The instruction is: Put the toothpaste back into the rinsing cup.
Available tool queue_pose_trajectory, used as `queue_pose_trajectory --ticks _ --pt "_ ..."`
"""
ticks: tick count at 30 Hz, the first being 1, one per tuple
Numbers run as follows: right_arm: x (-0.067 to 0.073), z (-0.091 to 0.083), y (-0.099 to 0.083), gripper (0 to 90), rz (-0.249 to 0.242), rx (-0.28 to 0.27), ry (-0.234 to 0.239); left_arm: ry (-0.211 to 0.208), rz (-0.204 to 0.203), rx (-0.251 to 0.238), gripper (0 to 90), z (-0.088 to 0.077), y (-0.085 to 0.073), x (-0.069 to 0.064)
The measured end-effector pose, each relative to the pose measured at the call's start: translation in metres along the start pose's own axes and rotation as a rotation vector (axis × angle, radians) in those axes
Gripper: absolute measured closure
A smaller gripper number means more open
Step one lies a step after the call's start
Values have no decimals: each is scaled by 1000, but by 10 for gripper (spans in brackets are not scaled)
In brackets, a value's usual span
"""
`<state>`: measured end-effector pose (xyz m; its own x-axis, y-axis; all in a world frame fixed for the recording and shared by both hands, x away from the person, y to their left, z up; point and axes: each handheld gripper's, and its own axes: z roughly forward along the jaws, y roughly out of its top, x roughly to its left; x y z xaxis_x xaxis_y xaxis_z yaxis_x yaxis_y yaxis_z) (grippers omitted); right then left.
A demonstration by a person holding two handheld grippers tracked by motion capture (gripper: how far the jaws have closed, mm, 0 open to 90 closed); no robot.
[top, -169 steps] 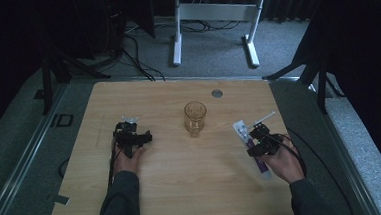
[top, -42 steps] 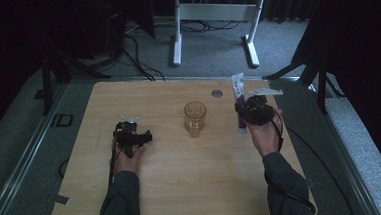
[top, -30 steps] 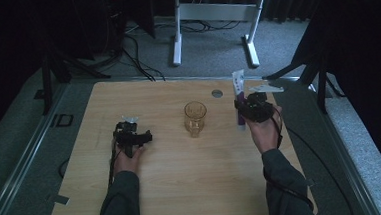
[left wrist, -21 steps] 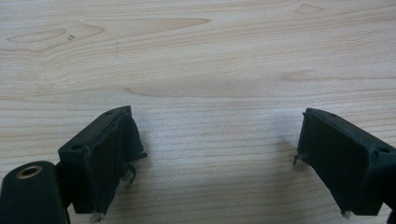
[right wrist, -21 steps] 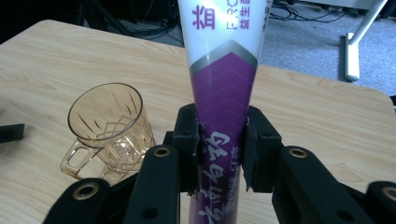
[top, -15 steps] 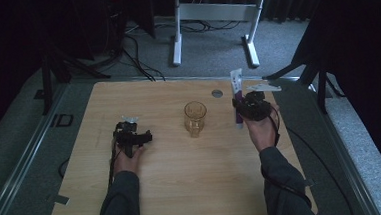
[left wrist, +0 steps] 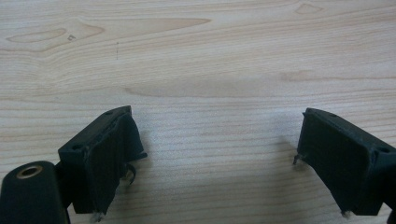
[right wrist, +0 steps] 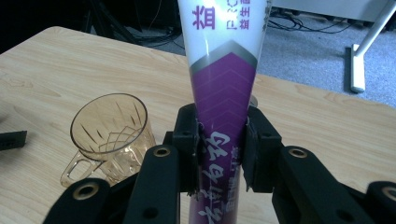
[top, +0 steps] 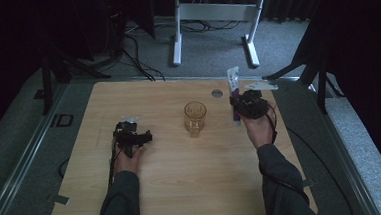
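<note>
Over table (top: pixel 173 188), right tool (right wrist: pixel 219 154) raised, clamping tube (right wrist: pixel 223 93)

— Dim from up high, isn't it? Only the bench (top: pixel 183 188) catches light; the floor and room behind go near black.

— Close up it's brighter. Soft shadows under the left fingers (left wrist: pixel 105 163), a pale sheen on the tube (right wrist: pixel 224 93), its lettering slightly blurred.
</note>
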<state>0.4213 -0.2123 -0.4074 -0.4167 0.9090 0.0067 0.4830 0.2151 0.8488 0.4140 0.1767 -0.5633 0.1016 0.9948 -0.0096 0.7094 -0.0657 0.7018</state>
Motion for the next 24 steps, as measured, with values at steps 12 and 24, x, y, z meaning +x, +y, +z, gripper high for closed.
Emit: queue_pose_trajectory --ticks 12,24 --pt "4 4 10 705 -17 -26 7 1 -4 -4 111 0 0 0" --pt "10 10 16 705 -22 -40 26 1 -2 -2 111 0 0 0"
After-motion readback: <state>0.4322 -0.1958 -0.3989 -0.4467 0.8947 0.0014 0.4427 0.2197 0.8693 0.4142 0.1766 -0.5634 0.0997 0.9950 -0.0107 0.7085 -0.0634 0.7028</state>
